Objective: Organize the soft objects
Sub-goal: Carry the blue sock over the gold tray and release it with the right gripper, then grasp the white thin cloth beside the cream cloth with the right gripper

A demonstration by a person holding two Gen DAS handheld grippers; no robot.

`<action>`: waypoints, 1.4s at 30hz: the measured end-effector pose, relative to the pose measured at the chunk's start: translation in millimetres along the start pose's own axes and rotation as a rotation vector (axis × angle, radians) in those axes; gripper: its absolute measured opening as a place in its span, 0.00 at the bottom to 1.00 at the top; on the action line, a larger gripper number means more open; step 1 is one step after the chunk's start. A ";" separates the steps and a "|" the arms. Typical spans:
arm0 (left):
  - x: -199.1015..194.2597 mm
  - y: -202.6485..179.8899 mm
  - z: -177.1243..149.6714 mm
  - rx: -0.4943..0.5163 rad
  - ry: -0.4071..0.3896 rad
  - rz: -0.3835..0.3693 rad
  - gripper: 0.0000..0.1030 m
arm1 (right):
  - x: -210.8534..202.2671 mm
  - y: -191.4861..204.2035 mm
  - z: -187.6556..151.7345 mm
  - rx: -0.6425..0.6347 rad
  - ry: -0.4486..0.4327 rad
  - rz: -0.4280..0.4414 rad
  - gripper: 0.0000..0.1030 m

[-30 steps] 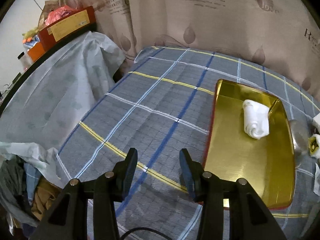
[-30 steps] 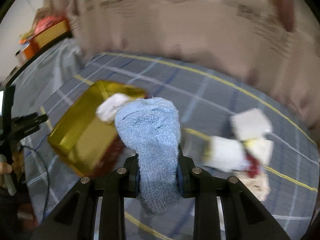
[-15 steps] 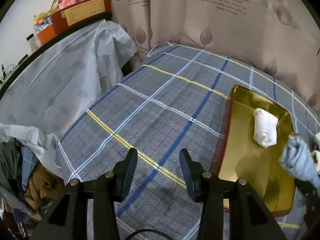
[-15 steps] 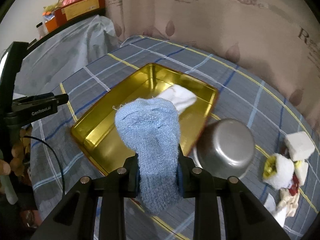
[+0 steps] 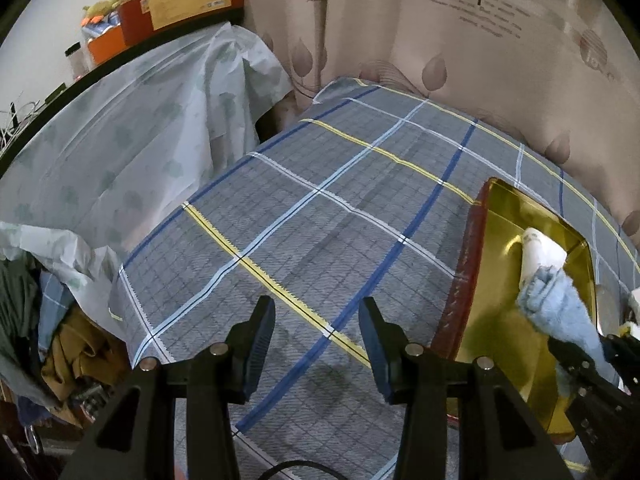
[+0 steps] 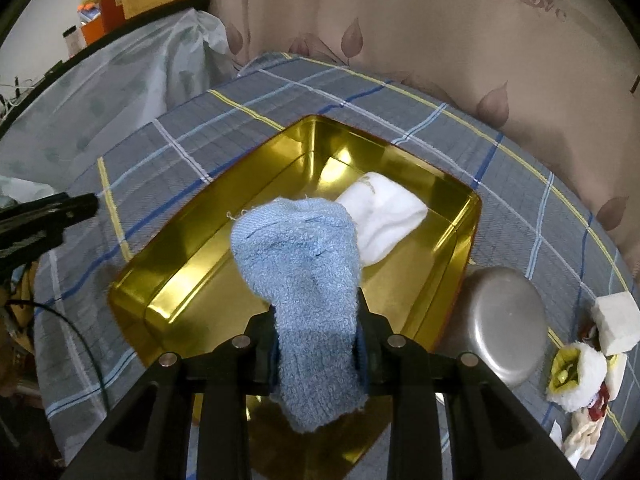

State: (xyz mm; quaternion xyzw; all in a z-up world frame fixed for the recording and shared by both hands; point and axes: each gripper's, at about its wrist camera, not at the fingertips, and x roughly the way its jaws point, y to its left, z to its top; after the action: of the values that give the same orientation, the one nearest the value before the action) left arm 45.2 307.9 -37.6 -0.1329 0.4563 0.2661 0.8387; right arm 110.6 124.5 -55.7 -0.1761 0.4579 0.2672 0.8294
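My right gripper (image 6: 316, 314) is shut on a fluffy blue sock (image 6: 298, 256), which sticks up between the fingers and hangs just above the gold metal tray (image 6: 200, 268). A rolled white sock (image 6: 384, 212) lies in the tray's far corner, right behind the blue one. In the left wrist view the tray (image 5: 488, 320), the white sock (image 5: 540, 252) and the blue sock (image 5: 560, 308) sit at the right edge. My left gripper (image 5: 316, 320) stands open over the bare plaid cloth, left of the tray, with nothing between its fingers.
An upturned steel bowl (image 6: 504, 320) touches the tray's right side. White soft items (image 6: 576, 368) and a white block (image 6: 616, 320) lie further right. A curtain backs the table. Plastic-covered furniture (image 5: 120, 152) and heaped clothes (image 5: 60, 352) stand at the left.
My right gripper has carried the blue sock leftward from beside the soft items to over the tray and lower. The left gripper has drifted left, so the tray sits nearer its right edge.
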 end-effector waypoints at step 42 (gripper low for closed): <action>-7.4 -20.9 -7.9 0.072 -0.028 0.021 0.43 | -136.8 -220.3 -144.2 0.156 0.072 -0.119 0.53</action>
State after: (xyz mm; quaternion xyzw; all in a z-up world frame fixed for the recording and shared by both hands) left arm 48.3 284.6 -36.2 -0.0943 0.4549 0.2602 0.8464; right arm 87.9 -166.6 -3.3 -0.1473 0.4956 0.1746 0.8380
